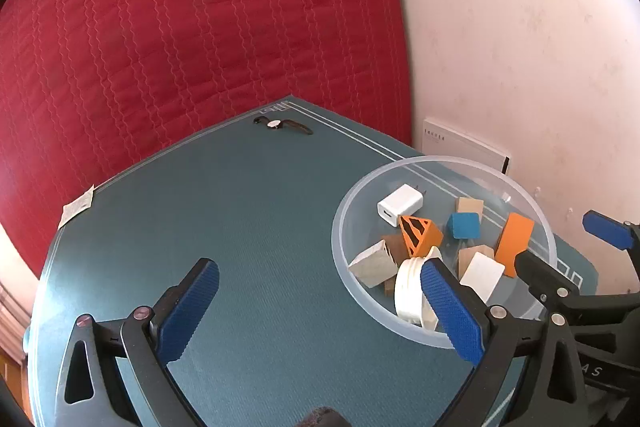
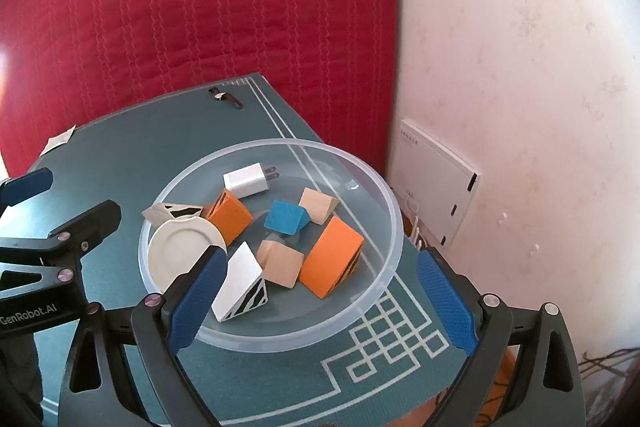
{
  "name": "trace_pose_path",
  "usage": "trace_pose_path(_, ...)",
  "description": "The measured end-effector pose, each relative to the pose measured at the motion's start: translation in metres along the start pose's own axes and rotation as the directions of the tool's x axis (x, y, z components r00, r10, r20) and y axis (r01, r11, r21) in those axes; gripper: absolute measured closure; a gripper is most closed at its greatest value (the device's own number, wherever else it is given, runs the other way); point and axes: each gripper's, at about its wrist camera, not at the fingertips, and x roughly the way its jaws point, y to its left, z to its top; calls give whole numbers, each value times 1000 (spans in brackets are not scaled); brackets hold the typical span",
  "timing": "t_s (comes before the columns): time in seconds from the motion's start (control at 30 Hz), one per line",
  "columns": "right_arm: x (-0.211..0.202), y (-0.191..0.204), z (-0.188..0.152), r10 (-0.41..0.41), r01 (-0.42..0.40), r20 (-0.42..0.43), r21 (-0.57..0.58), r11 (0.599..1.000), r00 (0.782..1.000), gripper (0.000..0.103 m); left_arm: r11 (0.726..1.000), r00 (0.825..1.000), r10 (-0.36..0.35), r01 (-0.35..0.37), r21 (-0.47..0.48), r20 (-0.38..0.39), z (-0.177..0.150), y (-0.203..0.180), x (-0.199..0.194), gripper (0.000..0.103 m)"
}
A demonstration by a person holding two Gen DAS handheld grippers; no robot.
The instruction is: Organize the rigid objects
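A clear plastic bowl (image 1: 440,159) (image 2: 280,142) stands on the teal mat and holds several rigid items. Among them are a white charger (image 2: 250,179), a blue wedge (image 2: 286,219), a large orange block (image 2: 330,261), an orange striped wedge (image 1: 420,233), a white lid (image 2: 184,247), a white striped wedge (image 2: 240,281) and plain wooden blocks (image 2: 280,263). My right gripper (image 2: 324,303) hangs open over the bowl's near side, holding nothing. My left gripper (image 1: 320,311) is open and empty left of the bowl, its right finger over the near rim beside the lid.
A wristwatch (image 1: 282,125) (image 2: 226,99) lies at the mat's far corner and a paper tag (image 1: 78,207) at its left edge. A red quilt (image 1: 200,27) rises behind the table. A white flat box (image 2: 436,179) leans on the wall at right.
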Motion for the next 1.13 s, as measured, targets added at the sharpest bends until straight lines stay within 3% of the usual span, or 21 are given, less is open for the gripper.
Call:
trace_pose_path(0.43,7,-6,-1,-29,29,-23,-7,1000,999,7,1000,999,12,-12,-1,-46,-8,1,10,1)
trace_pose_path(1.13,7,-2,-5,-30,29,-40,-19,999,999,7,1000,999,5,-4,23,-49,-13,-2,10,1)
